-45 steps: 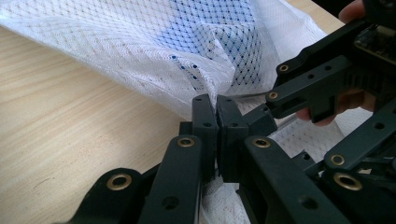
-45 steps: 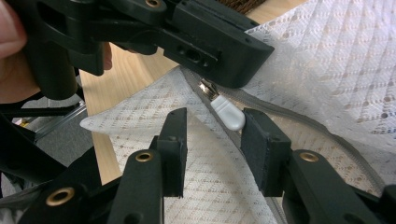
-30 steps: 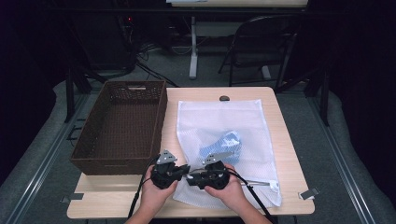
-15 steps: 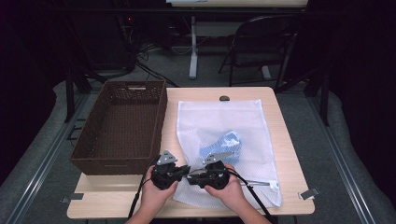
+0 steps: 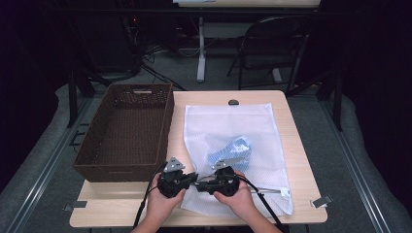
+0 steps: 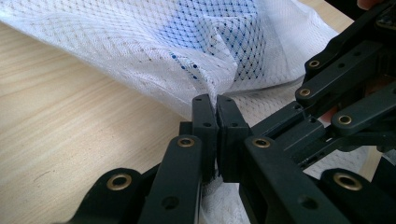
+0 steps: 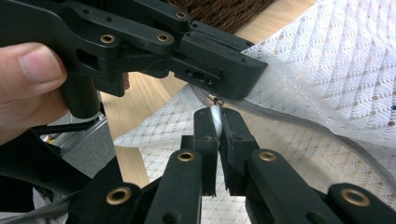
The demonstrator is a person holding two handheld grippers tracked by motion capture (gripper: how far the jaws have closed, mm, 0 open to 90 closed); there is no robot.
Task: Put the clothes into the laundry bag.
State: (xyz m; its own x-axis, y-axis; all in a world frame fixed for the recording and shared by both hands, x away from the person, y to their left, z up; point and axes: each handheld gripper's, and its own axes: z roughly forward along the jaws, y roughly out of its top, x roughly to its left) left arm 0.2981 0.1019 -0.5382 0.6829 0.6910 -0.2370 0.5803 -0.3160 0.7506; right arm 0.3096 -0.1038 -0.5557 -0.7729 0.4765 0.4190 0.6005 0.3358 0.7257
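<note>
White mesh laundry bag (image 5: 228, 141): left gripper (image 6: 216, 105) clamps its corner; right gripper (image 7: 215, 116) pinches the zipper pull (image 7: 215, 113), zipper (image 7: 299, 123) running away rightward.

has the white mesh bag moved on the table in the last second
No. In the high view the mesh bag lies as before, its left edge just as near the brown basket and its far edge just short of the small dark knob.

Black claw (image 6: 216, 105), brass-coloured rivets, trailing black cables, bare forearms
</note>
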